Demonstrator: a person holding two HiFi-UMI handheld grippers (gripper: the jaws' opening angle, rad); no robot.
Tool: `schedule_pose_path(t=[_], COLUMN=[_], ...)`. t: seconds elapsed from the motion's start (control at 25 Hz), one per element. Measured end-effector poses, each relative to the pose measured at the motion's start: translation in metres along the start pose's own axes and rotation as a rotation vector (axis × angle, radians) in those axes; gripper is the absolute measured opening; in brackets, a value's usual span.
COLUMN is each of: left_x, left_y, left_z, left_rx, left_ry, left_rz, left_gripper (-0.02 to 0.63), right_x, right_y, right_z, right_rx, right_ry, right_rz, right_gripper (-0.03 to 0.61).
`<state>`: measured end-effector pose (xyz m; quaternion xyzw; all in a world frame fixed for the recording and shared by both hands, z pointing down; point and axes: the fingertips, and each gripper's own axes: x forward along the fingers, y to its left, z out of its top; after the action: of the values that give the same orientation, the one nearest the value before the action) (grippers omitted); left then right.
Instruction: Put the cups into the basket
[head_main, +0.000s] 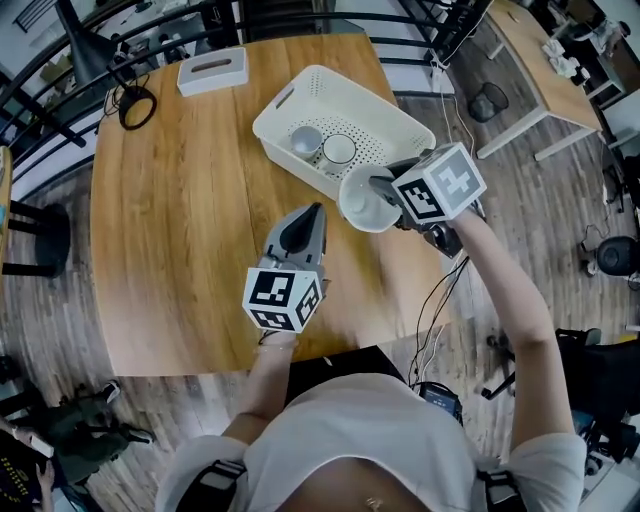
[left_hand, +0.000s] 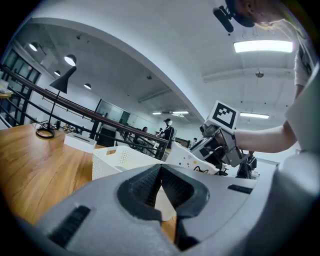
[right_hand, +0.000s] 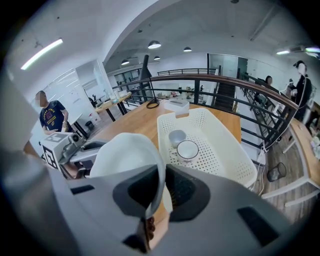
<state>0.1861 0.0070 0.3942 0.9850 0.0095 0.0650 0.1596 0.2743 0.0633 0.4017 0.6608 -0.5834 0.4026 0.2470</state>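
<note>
Right arm stretched over the wooden table (head_main: 170, 200), the right gripper (head_main: 378, 187) angles down, clamped on the rim of a white cup (head_main: 360, 200) tipped sideways at the near corner of the perforated white basket (head_main: 300, 88), which holds a grey cup (head_main: 306, 140) beside a second white cup (head_main: 339, 150); the left gripper (head_main: 303, 228), jaws together and empty, points level above the table

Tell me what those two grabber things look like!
Both are grey plastic claws with black ribbed pads. The left gripper and right gripper each carry a white cube with black square markers. The person wears a white short-sleeved shirt.
</note>
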Motion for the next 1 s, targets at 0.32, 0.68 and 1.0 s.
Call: schedule_pose_path(t=[0.32, 0.68, 1.0], left_x=[0.021, 0.039, 0.056], left_y=[-0.005, 0.007, 0.022], left_z=[0.01, 0.004, 0.004], left_rx=[0.021, 0.01, 0.001], left_ry=[-0.007, 0.003, 0.007], left_rz=[-0.011, 0.018, 0.054], left_gripper=[0.008, 0.008, 0.008], right_x=[-0.007, 0.002, 0.027], right_y=[-0.041, -0.094, -0.143], right_z=[0.011, 0.023, 0.026], right_rx=[0.041, 0.04, 0.127], right_ry=[-0.033, -0.02, -0.036], right_rz=[-0.028, -0.068, -0.101], right_gripper=[0.043, 0.043, 0.044])
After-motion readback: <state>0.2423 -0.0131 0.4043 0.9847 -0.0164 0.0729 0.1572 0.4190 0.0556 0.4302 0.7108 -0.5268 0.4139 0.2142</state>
